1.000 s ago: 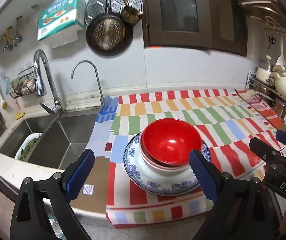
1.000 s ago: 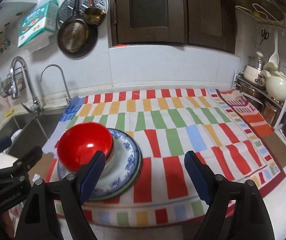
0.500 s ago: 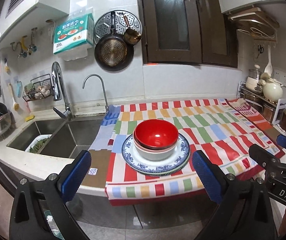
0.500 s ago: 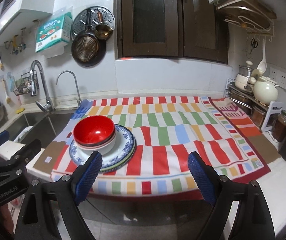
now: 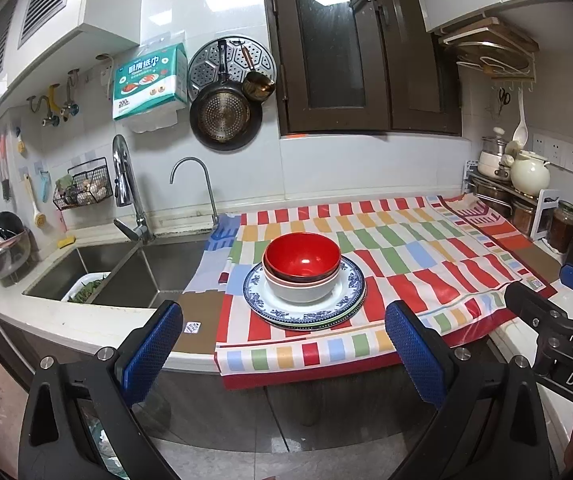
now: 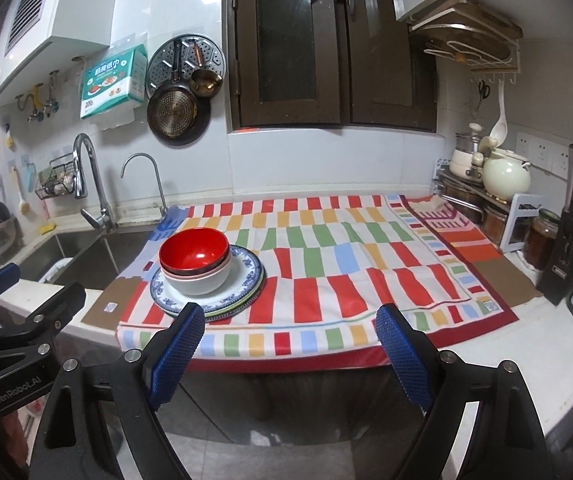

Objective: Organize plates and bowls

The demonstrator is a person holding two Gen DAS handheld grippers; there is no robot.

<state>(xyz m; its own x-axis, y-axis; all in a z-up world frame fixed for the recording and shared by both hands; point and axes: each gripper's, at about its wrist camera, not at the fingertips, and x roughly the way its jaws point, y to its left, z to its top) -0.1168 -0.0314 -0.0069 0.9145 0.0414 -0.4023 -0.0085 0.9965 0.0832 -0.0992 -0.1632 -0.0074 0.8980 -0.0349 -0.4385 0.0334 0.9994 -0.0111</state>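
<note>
The left hand-held gripper is hanging released and empty off the front edge of the worktop, and the right hand-held gripper is likewise standing spread with nothing between its pads. At twelve o'clock from the left one, the red bowl is sitting nested in a white bowl on stacked plates, all resting on the striped cloth, with the sink at nine o'clock of the stack.

both hand-held grippers, left and right, have drawn back from the stacked bowls; more counter edge now shows.
</note>
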